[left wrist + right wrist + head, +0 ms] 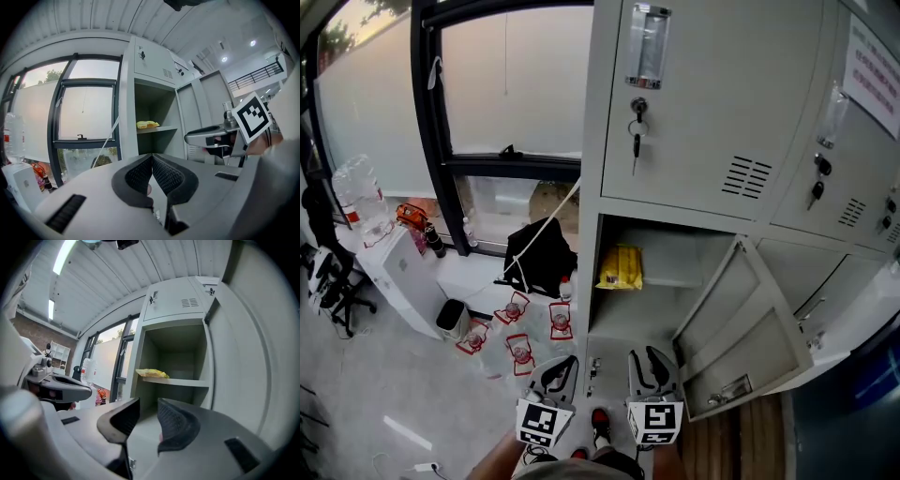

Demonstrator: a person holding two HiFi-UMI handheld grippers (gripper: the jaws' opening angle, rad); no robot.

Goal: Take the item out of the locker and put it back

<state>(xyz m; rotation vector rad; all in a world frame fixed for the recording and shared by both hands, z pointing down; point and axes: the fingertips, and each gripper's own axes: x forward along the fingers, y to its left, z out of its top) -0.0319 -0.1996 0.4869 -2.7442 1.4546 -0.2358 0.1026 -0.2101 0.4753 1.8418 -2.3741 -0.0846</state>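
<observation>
The item is a yellow packet (620, 267) lying on the shelf inside the open lower locker compartment (661, 281). It also shows as the yellow packet (147, 124) in the left gripper view and as the yellow packet (152, 373) in the right gripper view. Both grippers hang low in front of the locker, well short of the packet. My left gripper (557, 373) (152, 158) has its pads pressed together, with nothing held. My right gripper (652, 367) (148, 403) has a narrow gap between its jaws, and nothing is in the gap.
The compartment's door (741, 328) swings out to the right. A key (637, 131) hangs in the closed locker above. On the floor at the left lie several small bottles (520, 339), a black bag (542, 253) and a white box (403, 272), all under a window.
</observation>
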